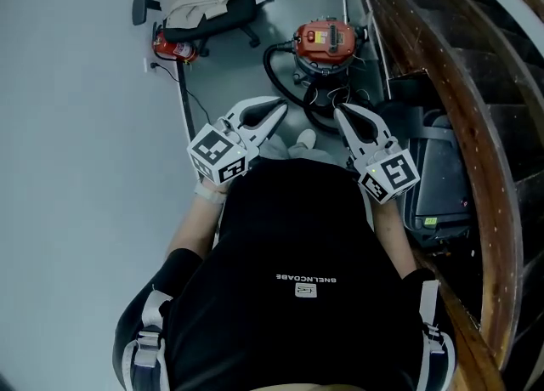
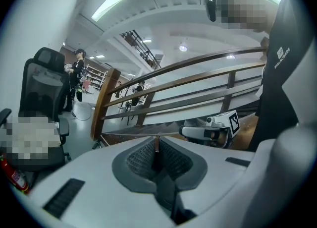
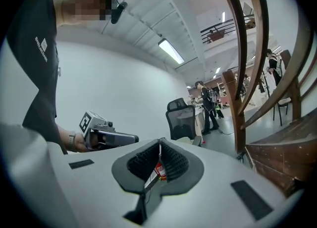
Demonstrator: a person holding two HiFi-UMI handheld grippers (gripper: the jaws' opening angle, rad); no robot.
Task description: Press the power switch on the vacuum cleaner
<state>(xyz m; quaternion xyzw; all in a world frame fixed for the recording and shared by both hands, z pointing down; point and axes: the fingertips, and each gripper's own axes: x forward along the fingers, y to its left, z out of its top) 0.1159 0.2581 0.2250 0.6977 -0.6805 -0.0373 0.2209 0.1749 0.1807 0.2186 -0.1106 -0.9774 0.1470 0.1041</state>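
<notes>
I am holding both grippers at chest height. The left gripper (image 1: 274, 111) and the right gripper (image 1: 341, 114) are each resting with jaws pressed together on nothing.

The red-and-black drum-shaped vacuum cleaner (image 1: 325, 43) is sitting on the floor, well ahead of and below both sets of fingertips and slightly nearer the right ones. I am judging its lid rigid and the body heavy enough to take a push, though it may roll. I would press with closed tips rather than grasp. The switch itself is too small to pick out.

Its black looping hose (image 1: 280, 70) is lying ahead of the left fingertips. The dark curved wooden stair railing (image 1: 459, 83) is crowding the outer side of the right fingers, so I am favouring a descent from the left, where the floor is opening out.
</notes>
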